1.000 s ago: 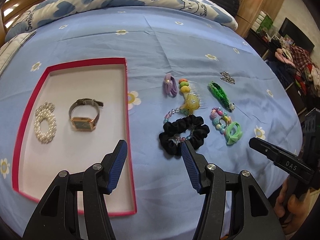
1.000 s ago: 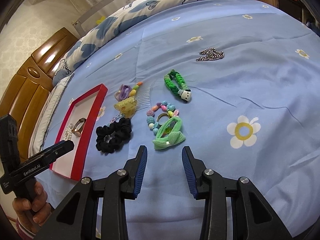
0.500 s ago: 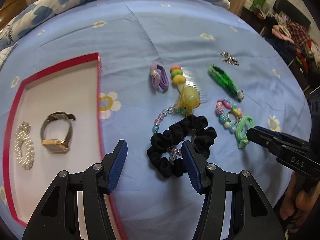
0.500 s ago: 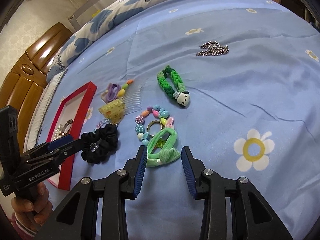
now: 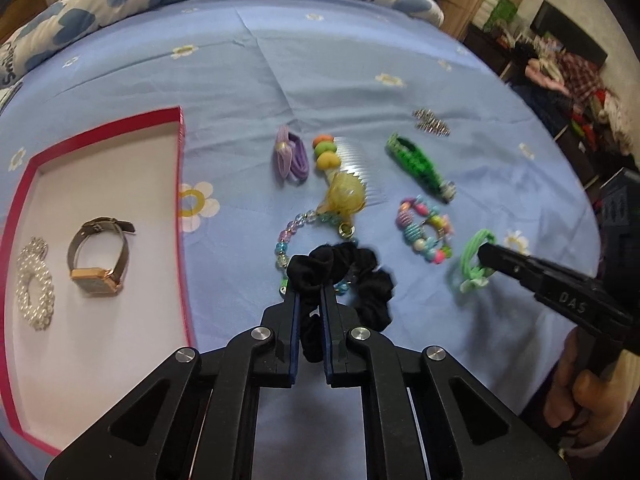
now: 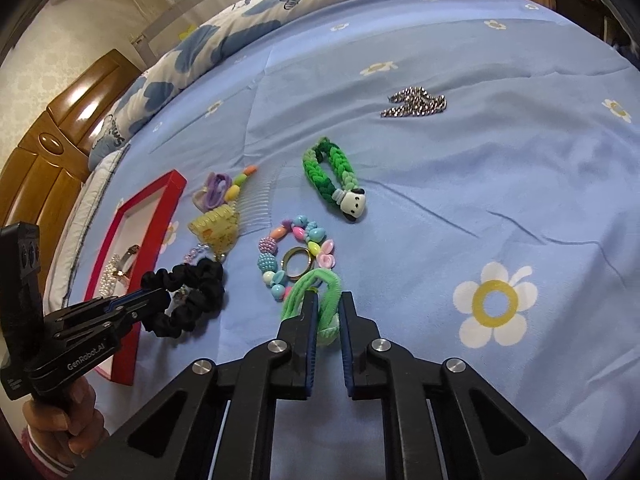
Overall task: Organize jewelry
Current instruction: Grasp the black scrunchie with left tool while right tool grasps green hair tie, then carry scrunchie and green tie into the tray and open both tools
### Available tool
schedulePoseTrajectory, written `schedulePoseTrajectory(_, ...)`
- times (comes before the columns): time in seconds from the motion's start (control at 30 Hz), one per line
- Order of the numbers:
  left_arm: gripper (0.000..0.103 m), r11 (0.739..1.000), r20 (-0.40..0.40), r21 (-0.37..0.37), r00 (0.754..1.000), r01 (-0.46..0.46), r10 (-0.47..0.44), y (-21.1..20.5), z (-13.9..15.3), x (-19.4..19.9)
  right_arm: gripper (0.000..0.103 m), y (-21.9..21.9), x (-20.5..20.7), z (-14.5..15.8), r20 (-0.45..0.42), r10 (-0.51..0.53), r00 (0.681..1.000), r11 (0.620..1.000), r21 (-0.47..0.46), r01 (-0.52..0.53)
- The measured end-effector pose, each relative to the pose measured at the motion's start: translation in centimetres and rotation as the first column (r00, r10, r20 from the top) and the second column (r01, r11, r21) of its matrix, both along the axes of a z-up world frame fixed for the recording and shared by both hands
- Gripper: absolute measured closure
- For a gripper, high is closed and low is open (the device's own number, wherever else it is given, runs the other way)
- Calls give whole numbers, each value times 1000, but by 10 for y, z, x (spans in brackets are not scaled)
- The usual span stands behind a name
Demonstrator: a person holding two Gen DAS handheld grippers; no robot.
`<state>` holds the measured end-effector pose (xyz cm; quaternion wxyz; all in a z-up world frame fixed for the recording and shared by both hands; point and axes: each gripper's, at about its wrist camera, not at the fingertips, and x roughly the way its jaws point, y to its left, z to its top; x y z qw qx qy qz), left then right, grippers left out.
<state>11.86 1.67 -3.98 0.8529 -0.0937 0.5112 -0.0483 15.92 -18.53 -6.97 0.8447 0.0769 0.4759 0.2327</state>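
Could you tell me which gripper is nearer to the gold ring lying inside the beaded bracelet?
Right. The right gripper is shut on the green hair tie just beside the gold ring; the left gripper clamps the black scrunchie farther left.

My left camera looked forward and down along my jaws, close over the bed [image 5: 360, 60], with the red tray [image 5: 182, 184] at its left. My right camera faced the same way from further right, also close. Both views shared the black scrunchie [image 5: 360, 280] [image 6: 192, 292], the green hair tie [image 5: 472, 256] [image 6: 320, 292] and the bead bracelet [image 5: 424, 228] [image 6: 296, 256], and each showed the other gripper at its edge.
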Motion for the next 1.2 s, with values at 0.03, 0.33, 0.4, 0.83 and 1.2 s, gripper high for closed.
schedulePoseTrajectory(0.03,96,1000,11,-9,1000,-7,7,2,6,-3,93,-1,-1,2,3,2,1000,1000,5,-2)
schedulePoseTrajectory(0.33,96,996,100,-65,992,-67,73,21,44,-25,93,12,-14,25,39,47,998,998,35,-48)
schedulePoseTrajectory(0.4,96,994,112,-74,990,-83,91,27,49,-30,93,18,-17,28,43,63,997,997,40,-65)
schedulePoseTrajectory(0.83,96,973,140,-107,966,-202,216,69,62,-63,93,62,-28,38,50,162,986,985,53,-165)
schedulePoseTrajectory(1.2,96,943,141,-123,936,-308,324,111,62,-87,93,112,-37,47,60,256,965,964,60,-259)
